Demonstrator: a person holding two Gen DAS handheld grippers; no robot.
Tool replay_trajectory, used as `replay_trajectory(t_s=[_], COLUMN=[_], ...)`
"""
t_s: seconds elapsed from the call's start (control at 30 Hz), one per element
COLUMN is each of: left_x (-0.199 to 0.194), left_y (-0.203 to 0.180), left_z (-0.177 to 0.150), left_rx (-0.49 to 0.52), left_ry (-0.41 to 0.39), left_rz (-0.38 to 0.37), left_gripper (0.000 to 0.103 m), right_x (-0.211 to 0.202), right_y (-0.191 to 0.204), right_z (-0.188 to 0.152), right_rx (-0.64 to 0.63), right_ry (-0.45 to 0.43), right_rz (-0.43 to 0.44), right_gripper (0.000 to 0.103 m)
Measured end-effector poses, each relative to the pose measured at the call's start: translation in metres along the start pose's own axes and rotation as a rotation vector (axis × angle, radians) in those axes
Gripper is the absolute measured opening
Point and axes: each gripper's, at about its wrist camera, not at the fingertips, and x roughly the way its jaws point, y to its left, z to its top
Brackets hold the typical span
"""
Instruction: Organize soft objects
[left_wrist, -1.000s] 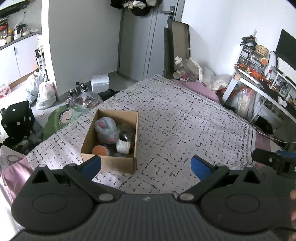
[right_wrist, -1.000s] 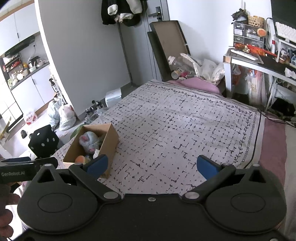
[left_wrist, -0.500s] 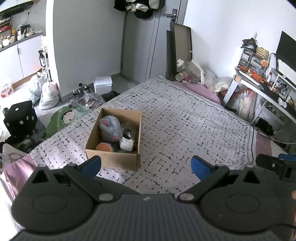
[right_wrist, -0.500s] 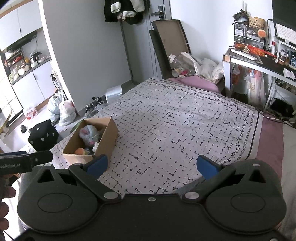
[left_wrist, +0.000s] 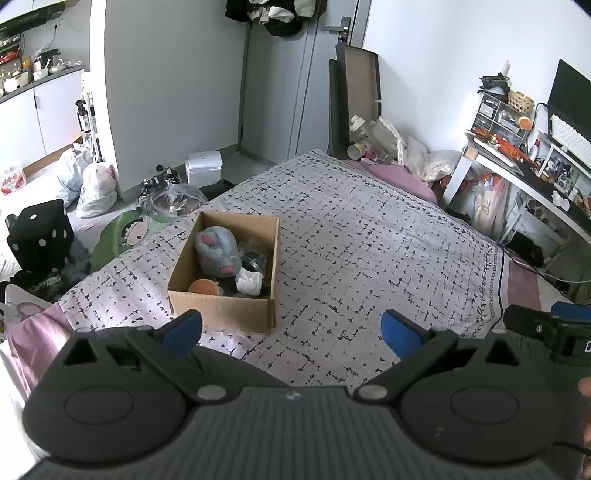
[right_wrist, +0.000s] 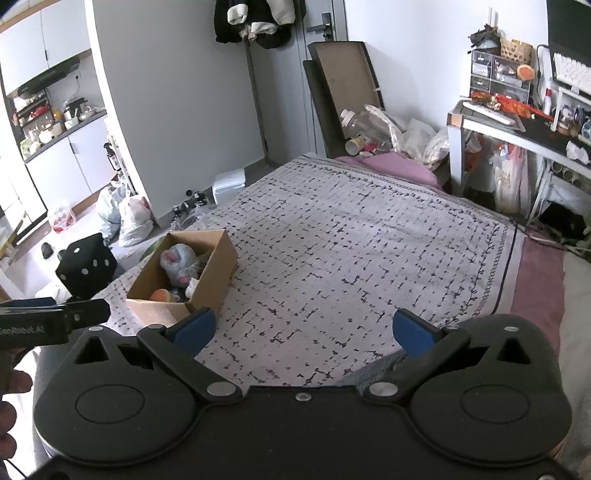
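A brown cardboard box stands on the patterned bedspread near the left edge of the bed. In it lie a grey and pink plush toy, an orange soft ball, a white soft item and dark items. The box also shows in the right wrist view with the plush inside. My left gripper is open and empty, held above the bed just short of the box. My right gripper is open and empty, to the right of the box.
A black dotted cube and plastic bags sit on the floor left of the bed. A pink pillow and clutter lie at the bed's far end. A white desk stands at the right.
Both grippers have drawn back and risen a little, so the box looks farther away. Both stay open and empty.
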Motion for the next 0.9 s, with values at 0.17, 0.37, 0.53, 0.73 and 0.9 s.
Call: replay_trajectory(t_s=[0.17,0.37,0.53,0.73,0.9], left_x=[-0.0009,-0.0031,-0.0028,-0.0025,-0.0009], left_y=[0.0003,0.0004,-0.0003,-0.0008,-0.0008], left_z=[-0.0007,-0.0014,-0.0017,-0.0028,-0.0037], left_rx=[-0.001,-0.001,-0.001,0.001,0.001], left_ry=[0.0,-0.003,-0.001,-0.006,-0.001], left_rz=[-0.005,-0.004,-0.004,-0.002,-0.014], left_gripper=[0.102,0.102,0.102,0.102,0.102], right_x=[-0.0002,0.0002,0.0007,0.001,0.001], right_y=[-0.0007,-0.001,-0.0005,-0.0003,-0.0011], right_z=[-0.002,-0.0035,-0.0048,-0.005,-0.0044], right_rx=[0.002,0.002,0.0,-0.002,-0.001], right_ry=[0.009,0.011,0.014,0.015,0.015], right_rz=[0.0,0.001,-0.002,0.002,-0.001], right_gripper=[0.103,0.103,0.103,0.103,0.103])
